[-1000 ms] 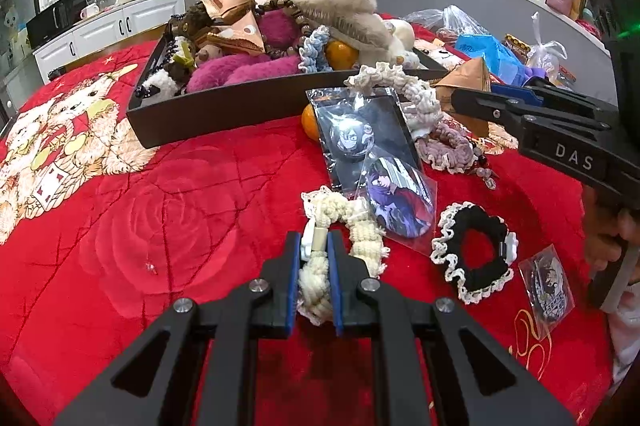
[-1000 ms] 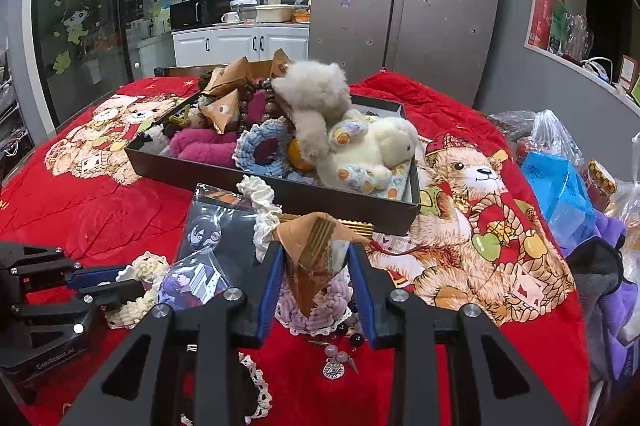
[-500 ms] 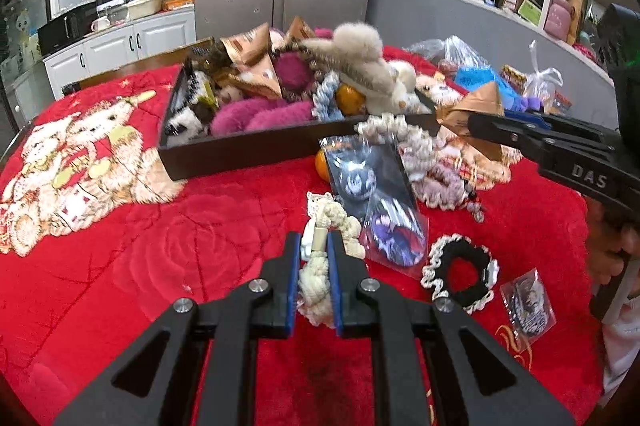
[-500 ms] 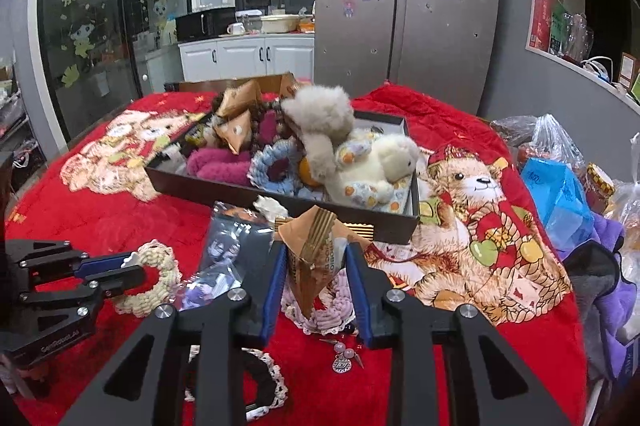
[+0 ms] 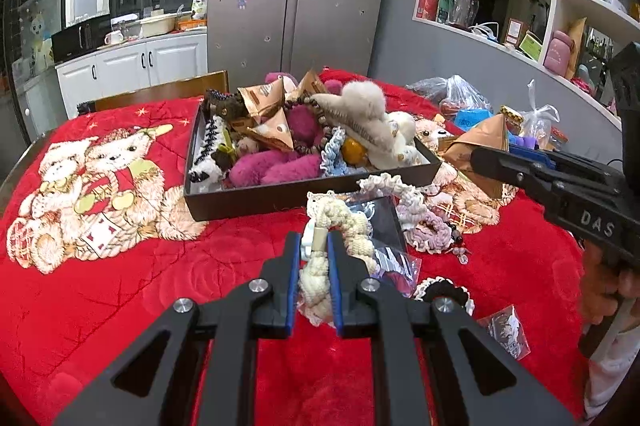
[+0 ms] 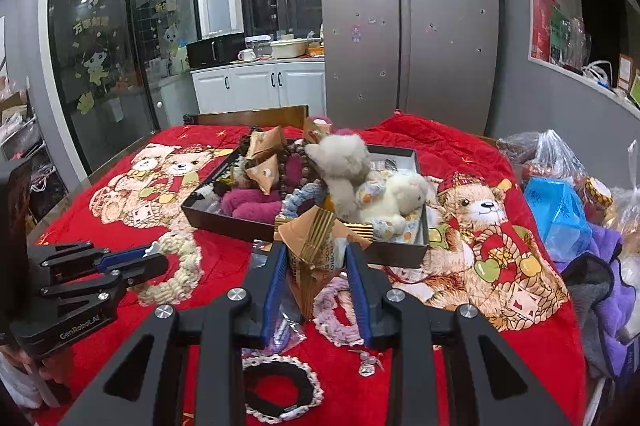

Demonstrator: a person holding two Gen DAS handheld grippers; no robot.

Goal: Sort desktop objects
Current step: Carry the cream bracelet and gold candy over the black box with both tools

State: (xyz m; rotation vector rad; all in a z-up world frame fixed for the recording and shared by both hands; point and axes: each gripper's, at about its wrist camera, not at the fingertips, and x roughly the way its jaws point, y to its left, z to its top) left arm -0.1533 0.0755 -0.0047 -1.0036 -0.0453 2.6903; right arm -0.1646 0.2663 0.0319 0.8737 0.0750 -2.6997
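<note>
My left gripper (image 5: 314, 246) is shut on a cream braided rope ring (image 5: 340, 226) and holds it above the red cloth; the ring also hangs from it in the right wrist view (image 6: 180, 270). My right gripper (image 6: 316, 258) is shut on a brown-gold pyramid packet (image 6: 316, 246), raised near the dark tray's (image 6: 396, 250) front edge; the packet shows in the left wrist view (image 5: 484, 142). The tray (image 5: 256, 198) holds plush toys, pink fuzzy items, packets and beads.
On the red bear-print cloth (image 5: 100, 266) lie plastic sleeves with badges (image 5: 380, 222), a pink scrunchie (image 6: 340, 310), a black-and-white scrunchie (image 6: 280, 390) and a small charm (image 6: 366, 366). Plastic bags and purple cloth (image 6: 600, 266) crowd the right side.
Both grippers have risen with their loads. The rope ring has left the cloth and the packet has moved up toward the tray's front edge.
</note>
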